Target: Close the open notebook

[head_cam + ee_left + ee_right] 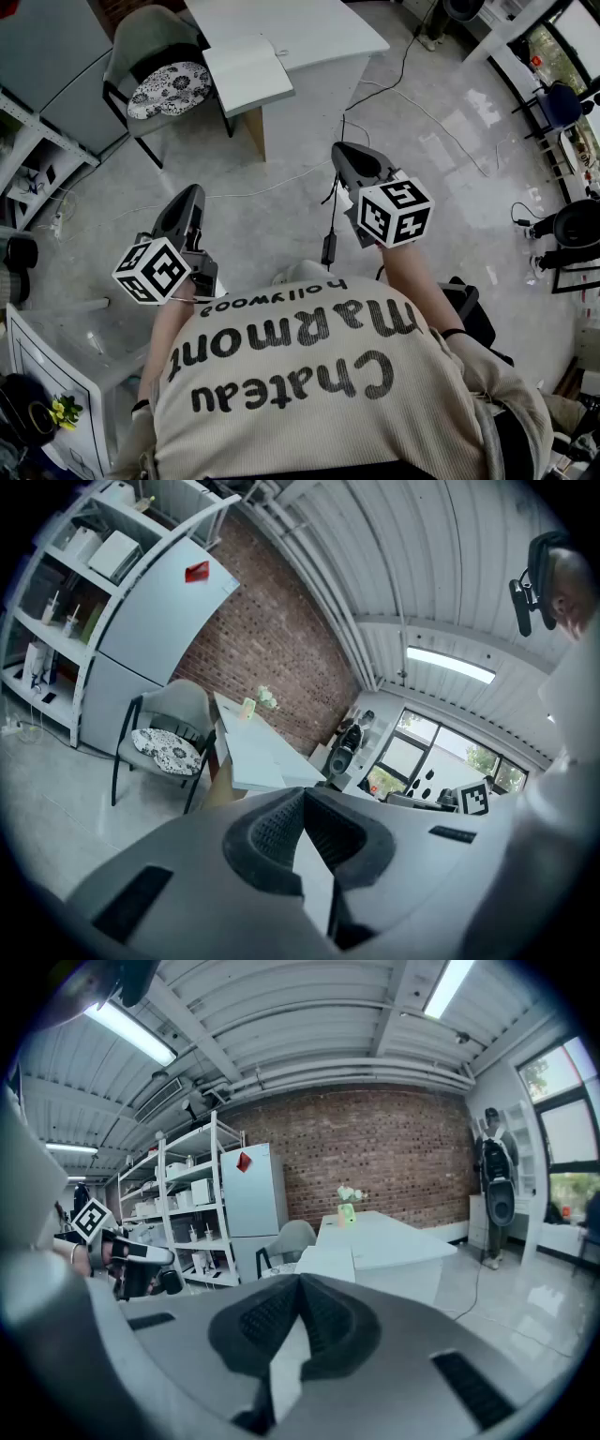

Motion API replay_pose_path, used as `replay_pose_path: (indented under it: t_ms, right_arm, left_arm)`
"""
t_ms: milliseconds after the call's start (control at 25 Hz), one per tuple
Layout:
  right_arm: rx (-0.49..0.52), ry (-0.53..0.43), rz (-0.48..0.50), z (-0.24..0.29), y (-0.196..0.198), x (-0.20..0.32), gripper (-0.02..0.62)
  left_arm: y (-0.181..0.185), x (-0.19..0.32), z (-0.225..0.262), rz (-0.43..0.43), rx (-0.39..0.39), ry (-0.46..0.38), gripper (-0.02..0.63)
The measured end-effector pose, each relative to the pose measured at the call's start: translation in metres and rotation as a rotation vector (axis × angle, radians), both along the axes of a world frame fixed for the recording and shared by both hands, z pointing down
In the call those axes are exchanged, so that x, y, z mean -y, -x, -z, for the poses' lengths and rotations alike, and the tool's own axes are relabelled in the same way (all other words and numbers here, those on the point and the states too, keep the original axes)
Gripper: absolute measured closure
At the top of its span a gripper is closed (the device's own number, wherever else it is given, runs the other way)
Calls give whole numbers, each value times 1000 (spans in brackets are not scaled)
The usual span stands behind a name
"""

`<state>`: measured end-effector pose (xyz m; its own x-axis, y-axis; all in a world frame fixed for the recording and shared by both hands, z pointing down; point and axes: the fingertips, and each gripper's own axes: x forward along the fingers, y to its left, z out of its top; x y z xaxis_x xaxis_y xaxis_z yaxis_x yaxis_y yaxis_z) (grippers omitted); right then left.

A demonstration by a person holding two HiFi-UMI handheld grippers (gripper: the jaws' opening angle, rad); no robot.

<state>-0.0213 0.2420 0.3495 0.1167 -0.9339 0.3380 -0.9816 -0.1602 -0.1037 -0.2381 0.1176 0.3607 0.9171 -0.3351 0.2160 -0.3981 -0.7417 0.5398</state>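
White pages show on the open notebook. It lies flat on the near corner of the white table, at the top middle of the head view. Just left of it stands a grey chair with a flowery cushion. Lower down, over the shiny grey floor, are both tongs. The left gripper has its jaws pressed together with nothing in them. The right gripper is closed tight and empty too. Both are well apart from the notebook.
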Motion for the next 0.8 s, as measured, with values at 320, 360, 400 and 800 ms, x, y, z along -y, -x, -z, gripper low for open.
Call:
replay_pose_path:
  t_ms: [320,360,400,800]
  right_arm:
    - [32,12,16,-13,-5,18,592]
    - [39,12,22,-15,-6,21,592]
    - [45,12,30,-17,-7,25,592]
    - [73,48,131,-37,-30,112,592]
  left_arm:
    - [-7,10,-12,6,6,19,606]
    - [-8,12,-14,11,4,24,606]
    - [-9,14,-15,15,1,29,606]
    - [-22,61,-25,99,21,44,606]
